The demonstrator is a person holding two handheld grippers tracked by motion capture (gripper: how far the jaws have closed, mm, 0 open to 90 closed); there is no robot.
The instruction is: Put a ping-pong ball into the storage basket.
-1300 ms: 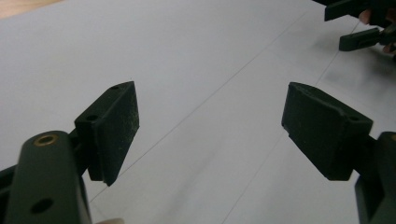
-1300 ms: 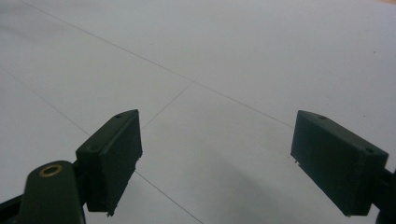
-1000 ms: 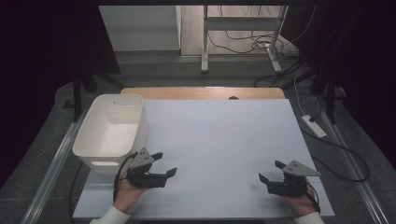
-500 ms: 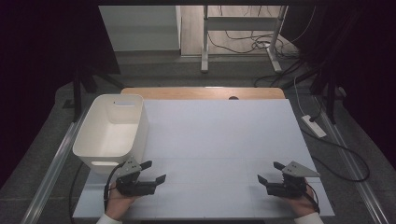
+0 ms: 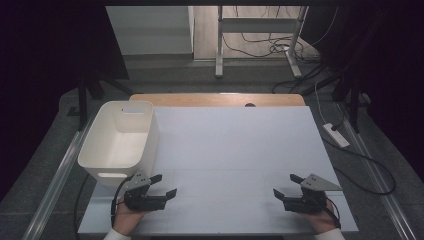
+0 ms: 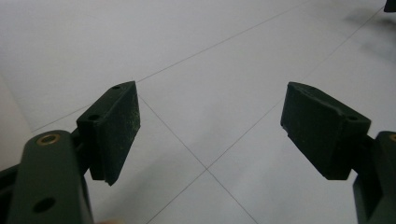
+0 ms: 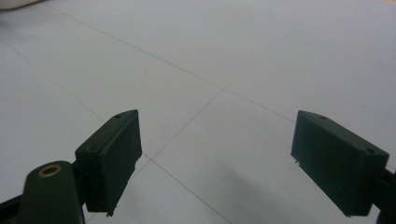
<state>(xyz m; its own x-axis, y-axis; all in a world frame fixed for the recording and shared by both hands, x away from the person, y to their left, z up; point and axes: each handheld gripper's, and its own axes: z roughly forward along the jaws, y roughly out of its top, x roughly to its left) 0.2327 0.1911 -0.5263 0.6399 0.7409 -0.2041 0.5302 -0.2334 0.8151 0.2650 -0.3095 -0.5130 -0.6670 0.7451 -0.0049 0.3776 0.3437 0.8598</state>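
The white rectangular table surface (image 5: 235,150) bears a white plastic open-top bin (image 5: 120,140) at its left edge. The left gripper (image 5: 165,186) sits just beside the bin's near end, not touching it, jaws spread, nothing between. The right gripper (image 5: 286,186) lies well apart from it, jaws likewise spread and empty.

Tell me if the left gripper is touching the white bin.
Apart. In the high view the left gripper sits below and right of the white bin, with a strip of bare table between its jaws and the bin's wall.
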